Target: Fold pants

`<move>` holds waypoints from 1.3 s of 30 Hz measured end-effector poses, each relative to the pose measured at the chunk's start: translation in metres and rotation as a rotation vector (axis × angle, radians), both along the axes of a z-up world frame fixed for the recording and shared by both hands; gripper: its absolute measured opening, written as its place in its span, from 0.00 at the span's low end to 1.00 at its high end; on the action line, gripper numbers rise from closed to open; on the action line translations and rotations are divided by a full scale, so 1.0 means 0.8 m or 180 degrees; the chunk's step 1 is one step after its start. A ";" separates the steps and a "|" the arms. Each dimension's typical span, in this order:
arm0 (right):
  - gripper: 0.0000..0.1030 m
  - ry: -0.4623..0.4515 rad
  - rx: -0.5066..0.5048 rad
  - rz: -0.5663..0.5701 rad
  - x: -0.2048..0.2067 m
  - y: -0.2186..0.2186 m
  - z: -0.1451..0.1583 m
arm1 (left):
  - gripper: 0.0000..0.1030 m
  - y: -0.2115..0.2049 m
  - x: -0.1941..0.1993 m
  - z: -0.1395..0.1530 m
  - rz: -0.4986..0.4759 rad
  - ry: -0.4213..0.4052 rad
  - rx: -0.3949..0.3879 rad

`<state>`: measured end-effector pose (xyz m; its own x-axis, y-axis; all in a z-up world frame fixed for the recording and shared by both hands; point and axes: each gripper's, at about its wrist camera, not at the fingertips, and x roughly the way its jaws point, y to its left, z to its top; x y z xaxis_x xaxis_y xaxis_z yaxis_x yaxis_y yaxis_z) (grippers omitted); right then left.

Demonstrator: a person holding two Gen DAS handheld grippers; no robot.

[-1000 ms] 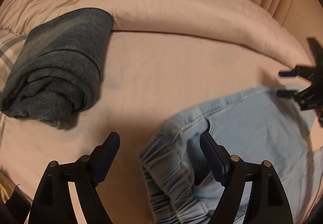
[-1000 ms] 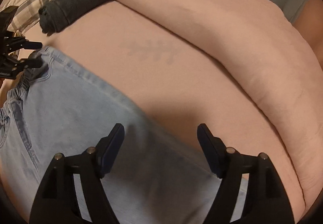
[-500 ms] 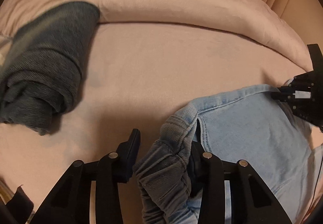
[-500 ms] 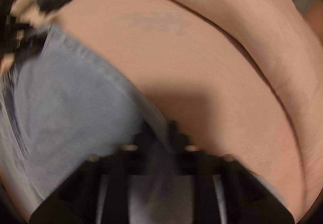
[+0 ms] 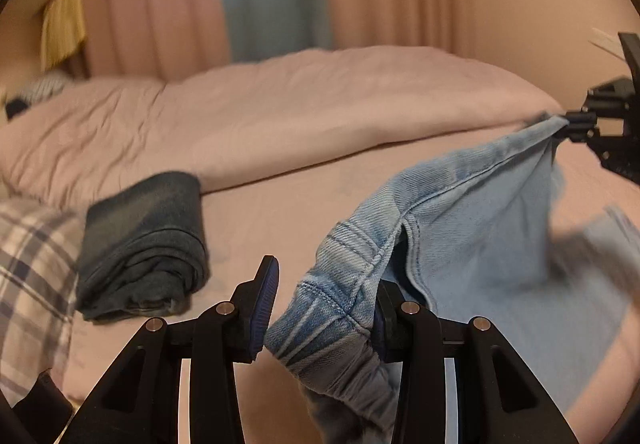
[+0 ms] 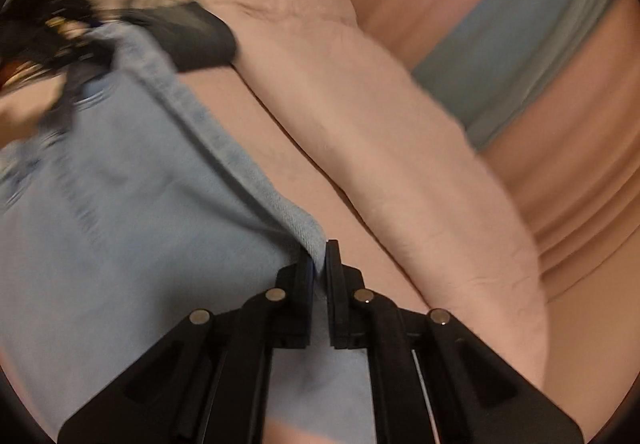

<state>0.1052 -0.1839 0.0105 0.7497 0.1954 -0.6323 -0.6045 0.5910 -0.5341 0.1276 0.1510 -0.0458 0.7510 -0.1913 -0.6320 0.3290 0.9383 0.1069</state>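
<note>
pants (image 5: 472, 228): pale ribbed denim, elastic waistband | bedsheet (image 5: 288, 212): smooth pink

Dim, warm pinkish light; soft shadows lie on the bed (image 5: 280, 212). Fisheye bending and dark corners frame both views. The right wrist view is motion-smeared, worst at its upper left; the left is sharper.

— Where are the pants (image 5: 472, 244)?
— Light-blue denim, lifted off the pink bed, stretched taut between two pinched points: elastic waistband near left, side-seam edge far right.
</note>
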 end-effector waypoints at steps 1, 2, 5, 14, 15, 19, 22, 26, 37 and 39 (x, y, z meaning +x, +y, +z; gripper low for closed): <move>0.06 -0.0068 -0.0038 0.0078 -0.025 -0.012 0.006 | 0.39 -0.001 -0.016 -0.003 -0.0058 -0.0032 0.0025; 0.06 -0.0127 -0.0083 0.0170 -0.061 0.002 0.002 | 0.39 -0.005 -0.042 -0.009 -0.0134 -0.0049 0.0118; 0.06 0.0024 -0.0161 0.0450 -0.157 -0.022 -0.014 | 0.39 -0.011 -0.086 -0.035 -0.0282 0.0052 0.0297; 0.06 0.0997 -0.0536 0.0389 -0.240 -0.009 -0.148 | 0.40 -0.067 -0.146 -0.121 -0.0437 0.0306 0.1304; 0.06 0.1024 -0.0503 0.0338 -0.236 -0.011 -0.151 | 0.40 -0.065 -0.135 -0.118 -0.0387 0.0305 0.1304; 0.06 0.0835 -0.0386 0.0158 -0.202 0.008 -0.128 | 0.39 -0.042 -0.094 -0.061 -0.0020 -0.0017 0.0906; 0.06 0.0690 -0.0227 0.0064 -0.174 0.014 -0.094 | 0.39 -0.025 -0.081 -0.045 0.0114 -0.0246 0.0778; 0.06 0.0739 -0.0230 0.0178 -0.199 0.027 -0.111 | 0.41 -0.028 -0.098 -0.109 -0.0170 0.0101 0.1048; 0.14 0.0980 -0.0513 0.0177 -0.225 0.043 -0.182 | 0.71 0.007 -0.147 -0.120 -0.0010 0.0179 0.1415; 0.26 0.0969 -0.0546 0.0133 -0.222 0.039 -0.174 | 0.71 0.021 -0.157 -0.112 0.0133 0.0219 0.1354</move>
<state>-0.0721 -0.1525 -0.1289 0.5153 0.0936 -0.8519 -0.7731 0.4797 -0.4150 0.0017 0.1674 -0.1356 0.7059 0.1268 -0.6969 0.3115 0.8281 0.4661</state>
